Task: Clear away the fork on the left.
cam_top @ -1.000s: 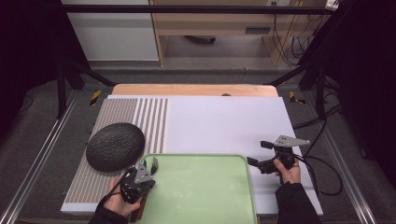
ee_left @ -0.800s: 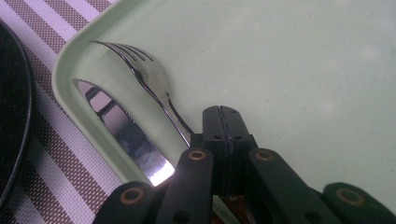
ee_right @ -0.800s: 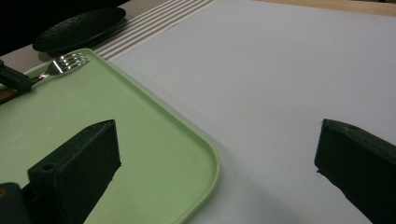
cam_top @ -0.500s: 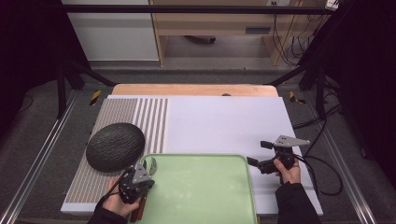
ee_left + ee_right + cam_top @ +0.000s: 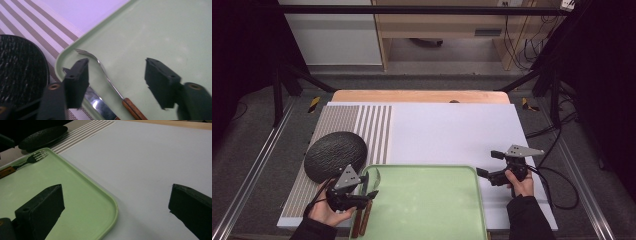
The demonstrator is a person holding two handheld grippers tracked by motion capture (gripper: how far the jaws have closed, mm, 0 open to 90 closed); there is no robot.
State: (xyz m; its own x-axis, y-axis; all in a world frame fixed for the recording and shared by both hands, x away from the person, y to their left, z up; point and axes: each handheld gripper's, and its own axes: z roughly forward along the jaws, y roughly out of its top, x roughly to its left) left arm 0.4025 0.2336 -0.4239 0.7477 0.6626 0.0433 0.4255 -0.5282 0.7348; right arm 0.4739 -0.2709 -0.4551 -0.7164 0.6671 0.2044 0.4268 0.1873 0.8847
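Hovering at the lower left of the high view, the left gripper [image 5: 364,192] sits over the near left corner of the green tray [image 5: 432,210]; its jaws have just been opening and now stand apart, nothing between the pads

Fork [image 5: 100,67] lies released inside the tray, tines toward the tray's rounded corner, wooden handle running down toward the bottom edge of the left gripper view. Beside it, partly hidden behind the left jaw, a knife [image 5: 100,106] shows a bright blade; cannot tell whether it rests on the tray floor or across the rim

Right gripper [image 5: 484,175] at the lower right of the high view, level with the tray's right edge, over the white board [image 5: 452,135]. Jaws spread wide, grasping nothing; the tray corner shows between them in the right gripper view

Dark textured plate [image 5: 335,156] sits on the striped mat [image 5: 362,125], left of centre, just beyond the tray and touching nothing in it

Progress, as judged: fork set down in the tray, release done. Left to do, by the look of it, the plate, not yet on the tray; the left gripper is nearest to it
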